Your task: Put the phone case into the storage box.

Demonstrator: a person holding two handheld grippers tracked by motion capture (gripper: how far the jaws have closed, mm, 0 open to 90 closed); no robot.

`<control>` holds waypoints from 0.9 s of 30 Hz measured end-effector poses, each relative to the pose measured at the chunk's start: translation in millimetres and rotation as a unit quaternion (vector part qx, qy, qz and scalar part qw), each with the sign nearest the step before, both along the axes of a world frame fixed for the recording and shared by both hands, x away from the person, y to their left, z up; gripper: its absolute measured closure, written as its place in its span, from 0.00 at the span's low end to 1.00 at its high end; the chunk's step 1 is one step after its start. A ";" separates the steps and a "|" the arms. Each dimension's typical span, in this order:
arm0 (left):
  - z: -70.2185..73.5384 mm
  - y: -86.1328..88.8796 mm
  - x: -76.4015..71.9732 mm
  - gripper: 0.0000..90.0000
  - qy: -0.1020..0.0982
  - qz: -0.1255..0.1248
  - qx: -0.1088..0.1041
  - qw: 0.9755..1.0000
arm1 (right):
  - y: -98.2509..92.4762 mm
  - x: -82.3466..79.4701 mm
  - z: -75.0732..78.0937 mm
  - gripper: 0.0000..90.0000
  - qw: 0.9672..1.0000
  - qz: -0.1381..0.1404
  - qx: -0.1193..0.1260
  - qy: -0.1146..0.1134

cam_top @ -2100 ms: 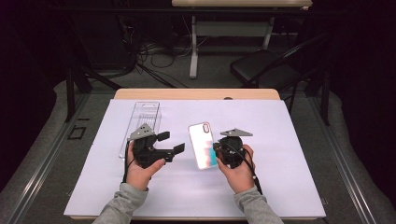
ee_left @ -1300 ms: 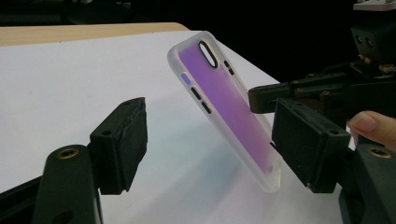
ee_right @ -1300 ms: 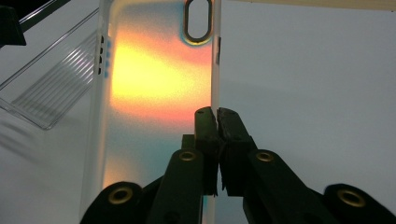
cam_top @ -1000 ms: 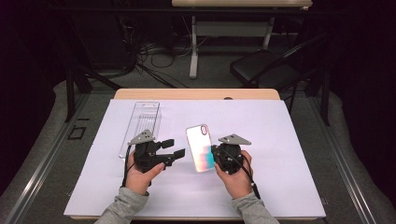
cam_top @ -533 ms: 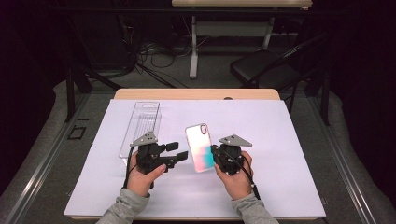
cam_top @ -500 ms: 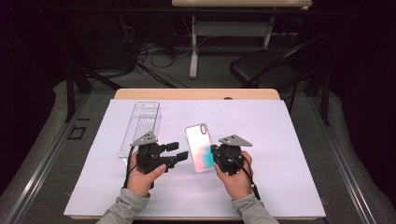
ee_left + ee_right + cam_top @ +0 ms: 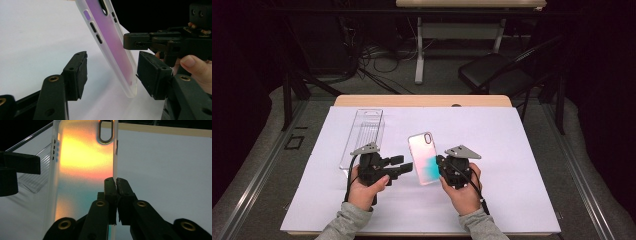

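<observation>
A frosted phone case (image 7: pixel 424 157), pink shading to teal, is held tilted above the white sheet. My right gripper (image 7: pixel 439 166) is shut on its right long edge, and its jaws (image 7: pixel 116 182) pinch the rim of the case (image 7: pixel 82 170). From the left, my left gripper (image 7: pixel 407 167) straddles the case's lower end. In the left gripper view the case (image 7: pixel 112 42) stands between the jaws of my left gripper (image 7: pixel 113 72). These jaws have just been closing. The left pad (image 7: pixel 77 72) is still apart from the case, and the right pad (image 7: pixel 150 72) sits close by its edge.
A clear plastic tray (image 7: pixel 364 132) lies on the white sheet (image 7: pixel 522 145) behind my left hand, and appears as a ribbed clear tray (image 7: pixel 37 177) in the right gripper view. Beyond the table stand a dark chair (image 7: pixel 492 75) and a desk leg among cables.
The left gripper's jaws have narrowed around the case's lower end. Since two seconds ago both hands and the case have come slightly nearer the person.
</observation>
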State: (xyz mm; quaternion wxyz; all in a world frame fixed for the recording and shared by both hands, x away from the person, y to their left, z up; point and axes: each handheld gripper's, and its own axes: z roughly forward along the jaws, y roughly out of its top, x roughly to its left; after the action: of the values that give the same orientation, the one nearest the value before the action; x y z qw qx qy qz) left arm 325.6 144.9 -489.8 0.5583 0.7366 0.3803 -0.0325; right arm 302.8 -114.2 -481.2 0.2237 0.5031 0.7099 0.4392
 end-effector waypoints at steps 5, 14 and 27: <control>-1.1 2.1 0.0 0.55 0.016 0.000 -0.019 1.000 | 0.6 -1.9 1.3 0.97 1.000 0.001 0.001 -0.007; -0.9 3.3 0.0 0.58 0.022 -0.006 -0.028 0.999 | 3.0 -4.8 1.9 0.97 1.000 0.005 0.000 -0.017; -2.1 4.4 0.8 0.60 0.031 -0.003 -0.032 0.999 | 9.9 -9.9 1.7 0.97 1.000 0.016 -0.003 -0.026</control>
State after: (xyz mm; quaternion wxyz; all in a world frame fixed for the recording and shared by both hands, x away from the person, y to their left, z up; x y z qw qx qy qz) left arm 326.4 149.4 -491.9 0.5692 0.7183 0.3941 -0.0687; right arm 292.9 -104.3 -479.5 0.2361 0.4794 0.7132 0.4536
